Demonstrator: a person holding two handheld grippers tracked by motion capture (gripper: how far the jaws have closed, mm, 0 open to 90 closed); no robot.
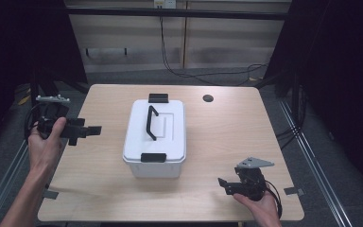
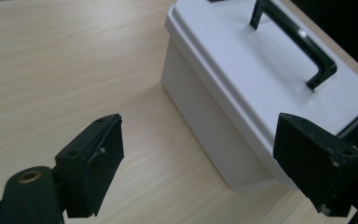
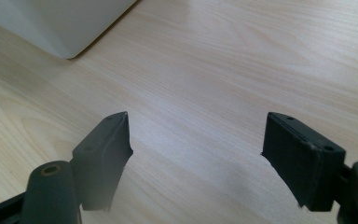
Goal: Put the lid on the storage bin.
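A white lidded box (image 1: 155, 138) is seen at the centre of the tabletop (image 1: 227, 137), lid shut, so its contents cannot be told. A black handle (image 1: 151, 122) is laid along the lid top, and black latches are fitted at the 12 o'clock end (image 1: 159, 98) and the 6 o'clock end (image 1: 153, 158). In the left gripper view the box (image 2: 242, 88) is seen close ahead, handle (image 2: 298, 42) on top.

The left claw (image 1: 92, 130) is held at 9 o'clock of the box, near it but apart, jaws spread wide, nothing gripped. The right claw (image 1: 223, 184) is held at about 4 o'clock, low over the tabletop, jaws wide apart and empty; a box corner (image 3: 56, 23) is seen in the right gripper view. A dark round hole (image 1: 208, 98) is noted at 1 o'clock on the tabletop.
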